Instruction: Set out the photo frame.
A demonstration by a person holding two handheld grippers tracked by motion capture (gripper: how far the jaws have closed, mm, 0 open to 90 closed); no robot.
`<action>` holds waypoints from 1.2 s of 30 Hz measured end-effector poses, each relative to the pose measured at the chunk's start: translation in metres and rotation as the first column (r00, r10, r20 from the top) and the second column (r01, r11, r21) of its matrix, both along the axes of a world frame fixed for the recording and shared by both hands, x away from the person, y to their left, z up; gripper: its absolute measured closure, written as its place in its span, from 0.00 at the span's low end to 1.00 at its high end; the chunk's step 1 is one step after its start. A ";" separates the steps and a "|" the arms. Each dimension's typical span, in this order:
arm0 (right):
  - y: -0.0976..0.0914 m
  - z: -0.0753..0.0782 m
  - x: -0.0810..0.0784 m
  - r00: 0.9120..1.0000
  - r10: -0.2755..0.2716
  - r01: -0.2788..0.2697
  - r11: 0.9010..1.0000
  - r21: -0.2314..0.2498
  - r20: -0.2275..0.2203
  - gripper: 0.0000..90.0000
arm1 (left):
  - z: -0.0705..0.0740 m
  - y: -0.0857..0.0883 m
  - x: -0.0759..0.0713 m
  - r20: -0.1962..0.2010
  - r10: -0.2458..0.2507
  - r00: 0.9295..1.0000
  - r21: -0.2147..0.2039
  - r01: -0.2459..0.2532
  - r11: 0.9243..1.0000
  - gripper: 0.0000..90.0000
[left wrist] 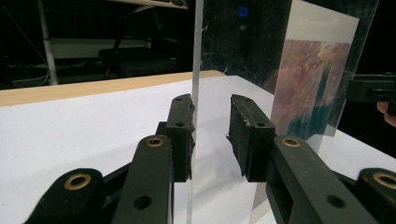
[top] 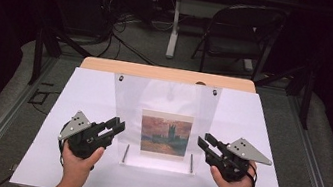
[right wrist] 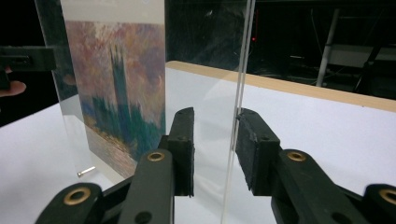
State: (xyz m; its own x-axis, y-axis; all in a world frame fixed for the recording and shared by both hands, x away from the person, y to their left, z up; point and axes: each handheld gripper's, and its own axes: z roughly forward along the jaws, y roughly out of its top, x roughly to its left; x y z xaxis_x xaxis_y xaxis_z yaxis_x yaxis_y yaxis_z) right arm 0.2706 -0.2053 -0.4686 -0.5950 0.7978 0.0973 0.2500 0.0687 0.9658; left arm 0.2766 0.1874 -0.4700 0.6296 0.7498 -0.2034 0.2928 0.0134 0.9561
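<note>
The left gripper (top: 116,127) has its jaws partly open, one on each side of the left edge of the frame (top: 162,123), a clear upright acrylic panel. In the left gripper view its left pad (left wrist: 180,133) lies against or just beside the edge of the frame (left wrist: 194,93), while the right pad (left wrist: 243,135) stands apart from it with a clear gap, so the jaws are not clamped on it. The right gripper (top: 205,143) stands likewise at the right edge of the frame, jaws partly open; in the right gripper view the edge (right wrist: 240,93) runs between the pads, just beside the right pad (right wrist: 247,140) and apart from the left pad (right wrist: 184,144), and whether the right pad touches it cannot be told. The frame stands in the middle of a white board (top: 78,94) on the table (top: 108,65), between the two grippers, with a picture (top: 165,133) of a reddish sky and dark towers in its lower half. Two small metal pins (top: 126,152) stick out near the bottom of the frame. Each gripper is held in a hand (top: 78,158) coming in from the near edge.
</note>
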 end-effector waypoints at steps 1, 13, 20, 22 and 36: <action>0.000 -0.001 0.000 1.000 -0.003 0.003 1.000 0.000 0.005 0.76 | -0.001 0.000 0.000 -0.008 0.000 1.000 -0.003 0.000 1.000 0.78; 0.000 -0.007 0.003 0.999 0.013 -0.013 1.000 0.002 -0.033 0.74 | -0.006 0.002 0.003 -0.044 -0.016 0.999 -0.015 0.015 1.000 0.76; -0.006 -0.008 -0.001 0.999 0.015 -0.016 1.000 -0.012 -0.044 0.69 | -0.002 0.009 -0.003 -0.039 -0.004 0.999 0.009 0.005 1.000 0.68; -0.011 -0.007 -0.002 0.999 0.009 -0.009 1.000 -0.009 -0.043 0.66 | 0.000 0.013 -0.005 -0.034 0.003 0.999 0.017 -0.002 1.000 0.64; -0.052 -0.014 -0.007 0.990 -0.136 0.132 0.985 -0.113 -0.023 0.45 | -0.016 0.052 -0.004 -0.044 0.131 0.990 0.084 -0.127 0.988 0.48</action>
State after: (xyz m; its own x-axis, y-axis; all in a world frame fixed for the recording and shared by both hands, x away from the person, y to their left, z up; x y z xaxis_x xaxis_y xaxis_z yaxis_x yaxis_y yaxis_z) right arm 0.2637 -0.2571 -0.4829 -0.4799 0.8771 0.0202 0.2934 0.1388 0.9459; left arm 0.2729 0.2394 -0.4865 0.5175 0.8391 -0.1676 0.3405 -0.0222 0.9400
